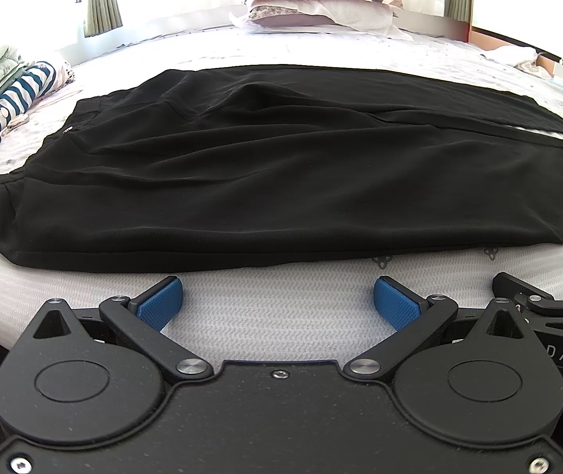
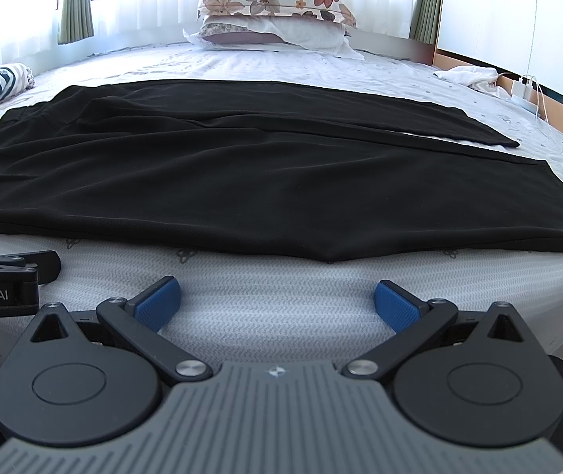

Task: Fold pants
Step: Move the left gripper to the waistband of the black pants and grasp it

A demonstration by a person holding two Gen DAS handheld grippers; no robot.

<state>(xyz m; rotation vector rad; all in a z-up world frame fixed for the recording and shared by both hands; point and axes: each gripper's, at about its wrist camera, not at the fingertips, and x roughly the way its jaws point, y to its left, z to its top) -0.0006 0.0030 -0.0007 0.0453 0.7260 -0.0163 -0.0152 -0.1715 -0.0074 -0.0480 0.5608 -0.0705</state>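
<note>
Both claws low in the frame, nothing gripped: left gripper [image 1: 277,296] spread wide over bare bed [image 1: 273,316], right gripper [image 2: 277,296] just as wide. Mid-frame, the black pants [image 1: 281,181] lie flat across the bedding, legs running right. No fold made yet, I'd say. Pillows [image 2: 273,12] at top.

A home bedroom: a wide bed [image 2: 321,79] with a patterned white sheet, flowered pillows [image 2: 273,12] stacked at its head, green curtains [image 2: 74,4] at bright windows, and folded laundry [image 1: 9,79] on the bed's edge.
</note>
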